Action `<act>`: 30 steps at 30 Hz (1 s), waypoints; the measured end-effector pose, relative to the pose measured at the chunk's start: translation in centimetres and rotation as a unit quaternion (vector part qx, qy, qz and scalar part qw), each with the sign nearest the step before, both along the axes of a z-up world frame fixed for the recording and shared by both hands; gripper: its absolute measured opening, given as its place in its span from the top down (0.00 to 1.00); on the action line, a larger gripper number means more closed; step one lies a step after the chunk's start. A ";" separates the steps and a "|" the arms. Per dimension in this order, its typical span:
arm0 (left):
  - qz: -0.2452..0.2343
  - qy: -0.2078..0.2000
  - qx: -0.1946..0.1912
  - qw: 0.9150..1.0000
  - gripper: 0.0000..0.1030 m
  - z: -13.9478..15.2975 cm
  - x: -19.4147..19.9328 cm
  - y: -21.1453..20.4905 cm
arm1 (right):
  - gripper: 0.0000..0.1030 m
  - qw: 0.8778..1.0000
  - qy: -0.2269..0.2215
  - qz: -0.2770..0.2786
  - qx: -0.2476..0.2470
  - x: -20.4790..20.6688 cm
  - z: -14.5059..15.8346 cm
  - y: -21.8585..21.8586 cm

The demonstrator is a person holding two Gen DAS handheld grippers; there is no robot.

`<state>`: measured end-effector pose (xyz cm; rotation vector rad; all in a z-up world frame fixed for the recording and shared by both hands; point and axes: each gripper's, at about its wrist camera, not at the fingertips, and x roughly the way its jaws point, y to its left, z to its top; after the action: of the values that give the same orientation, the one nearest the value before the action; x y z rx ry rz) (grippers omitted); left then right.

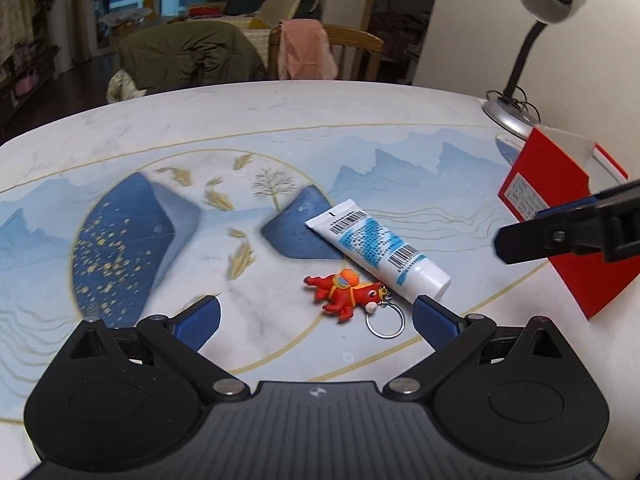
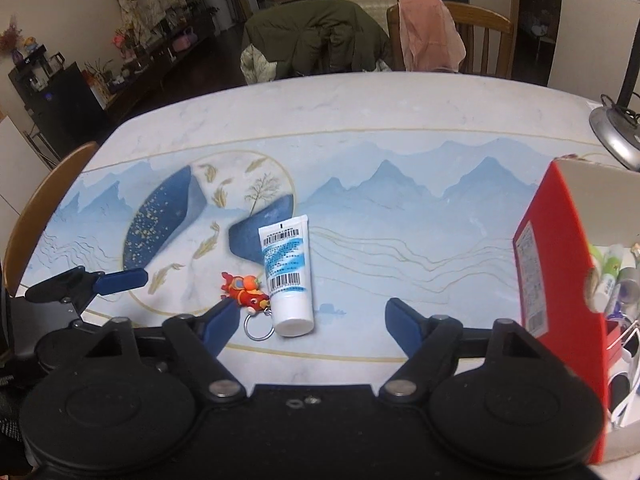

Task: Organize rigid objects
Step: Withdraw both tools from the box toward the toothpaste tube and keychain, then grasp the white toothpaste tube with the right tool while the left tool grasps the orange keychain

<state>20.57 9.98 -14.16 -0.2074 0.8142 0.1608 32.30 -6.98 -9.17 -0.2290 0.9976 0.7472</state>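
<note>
Pickup step: both grippers approaching 2 loose items. Left gripper jaws wide, empty; red rubber dragon keychain just ahead between them. Right gripper jaws wide, empty, straddling white plastic tube. Next: close, carry to red cardboard box, right of jaws.

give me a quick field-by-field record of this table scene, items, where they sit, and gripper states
surface: table with a printed blue mountain design
tube: white tube lying flat, cap toward the camera
keychain: red figure keychain lying beside the tube's cap end, touching or nearly so
box: red box at the right, open, already holding several small items
lamp: desk lamp behind the box
left gripper: open, nothing between the fingers
right gripper: open, nothing gripped
left to sort: tube and keychain
</note>
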 end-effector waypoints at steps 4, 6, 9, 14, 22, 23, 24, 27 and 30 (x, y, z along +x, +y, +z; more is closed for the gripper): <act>0.002 0.003 0.006 1.000 0.00 -1.0 0.9 -0.1 | 0.26 1.000 0.010 0.005 -0.007 0.3 -1.1 1.0; 0.001 0.002 0.005 1.000 0.00 -1.3 1.3 -0.1 | 0.27 1.000 0.014 0.006 -0.011 0.4 -1.5 1.5; -0.002 0.003 0.014 1.000 0.01 -1.9 1.8 -0.3 | 0.28 1.000 0.020 0.008 -0.018 0.8 -2.2 2.2; -0.007 0.005 0.022 1.000 0.01 -2.8 2.4 -0.7 | 0.34 0.999 0.027 0.001 -0.027 1.6 -3.6 3.2; -0.005 -0.004 0.024 1.000 0.03 -3.2 2.9 -1.0 | 0.41 0.999 0.031 0.016 -0.041 1.9 -4.8 4.6; -0.004 -0.003 0.024 1.000 0.04 -3.2 3.0 -1.0 | 0.41 0.998 0.032 0.017 -0.042 2.0 -4.9 4.8; -0.002 -0.002 0.025 1.000 0.04 -3.3 3.0 -1.0 | 0.42 0.998 0.033 0.018 -0.043 2.0 -5.1 4.9; 0.003 -0.002 0.026 1.000 0.08 -3.5 3.1 -1.1 | 0.44 0.998 0.036 0.022 -0.046 2.2 -5.6 5.4; 0.005 -0.005 0.029 1.000 0.09 -3.5 3.3 -1.2 | 0.46 0.998 0.035 0.024 -0.049 2.2 -5.9 5.8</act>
<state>23.83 8.80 -17.65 -0.1571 0.7976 0.1921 34.50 -1.17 -15.11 -0.3149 1.1007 0.7549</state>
